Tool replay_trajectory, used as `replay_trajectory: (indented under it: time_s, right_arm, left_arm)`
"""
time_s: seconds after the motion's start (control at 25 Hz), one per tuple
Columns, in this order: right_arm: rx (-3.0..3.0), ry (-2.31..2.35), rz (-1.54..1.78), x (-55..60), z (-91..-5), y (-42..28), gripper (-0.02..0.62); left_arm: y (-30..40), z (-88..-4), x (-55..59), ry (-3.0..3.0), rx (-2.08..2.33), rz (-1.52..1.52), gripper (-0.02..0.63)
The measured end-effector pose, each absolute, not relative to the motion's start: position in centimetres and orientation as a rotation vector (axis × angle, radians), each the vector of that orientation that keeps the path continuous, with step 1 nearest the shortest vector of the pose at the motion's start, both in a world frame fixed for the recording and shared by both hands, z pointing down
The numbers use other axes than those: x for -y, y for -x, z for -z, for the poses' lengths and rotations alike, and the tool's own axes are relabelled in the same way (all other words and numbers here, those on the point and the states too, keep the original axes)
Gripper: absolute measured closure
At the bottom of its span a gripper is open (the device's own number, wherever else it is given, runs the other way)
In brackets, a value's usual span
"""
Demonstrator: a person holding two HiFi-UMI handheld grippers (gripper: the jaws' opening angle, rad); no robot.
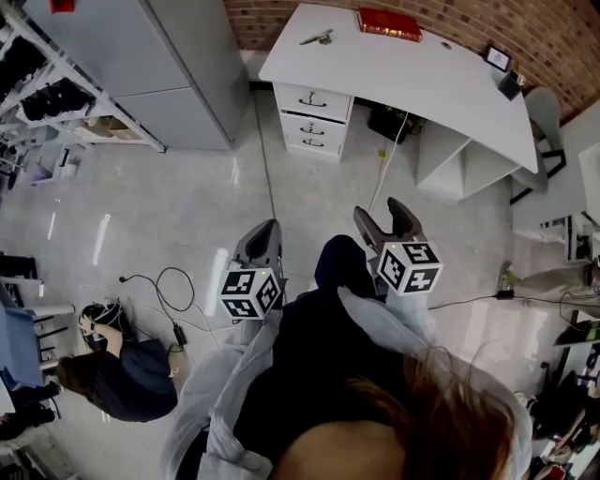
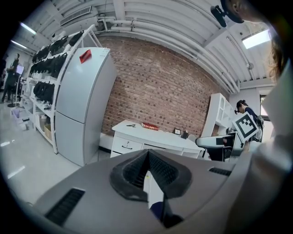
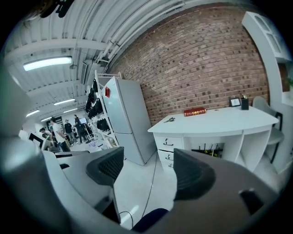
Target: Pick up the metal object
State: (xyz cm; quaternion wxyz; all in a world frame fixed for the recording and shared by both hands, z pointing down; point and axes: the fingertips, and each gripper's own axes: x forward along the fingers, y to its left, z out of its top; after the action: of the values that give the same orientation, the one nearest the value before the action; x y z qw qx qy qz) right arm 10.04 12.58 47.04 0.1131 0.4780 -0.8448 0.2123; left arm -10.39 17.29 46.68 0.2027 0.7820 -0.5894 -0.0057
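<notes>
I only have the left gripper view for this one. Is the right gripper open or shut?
Observer: Open; the right gripper has its jaws wide apart with nothing between them.
Operator: What's on the floor ahead? My gripper's body hides it.
Observer: A dark cable lies along the floor, running out from beside the desk.
Operator: Anyone close by?
Observer: A person crouches on the floor to the holder's left.

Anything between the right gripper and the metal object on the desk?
Nothing visible: only floor separates the open right gripper from the desk, and the metal object lies exposed on top, apart from the red book.
</notes>
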Motion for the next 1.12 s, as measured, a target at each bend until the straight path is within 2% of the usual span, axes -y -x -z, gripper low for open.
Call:
replay_trajectory:
  time_s: [0.4,1.12]
  right_arm:
    - [2.459,-1.356,-0.694,-9.2,-48.4,-8.5,0.250]
    - [2.473,-1.295,-0.692,7.7,-48.3,-6.4,0.250]
  left_arm:
    - [12.1,-47.7,-13.4,-2.140,1.652,0.020,0.592]
    - [14.5,-46.6,1.7,-2.101,1.737,0.007,0.592]
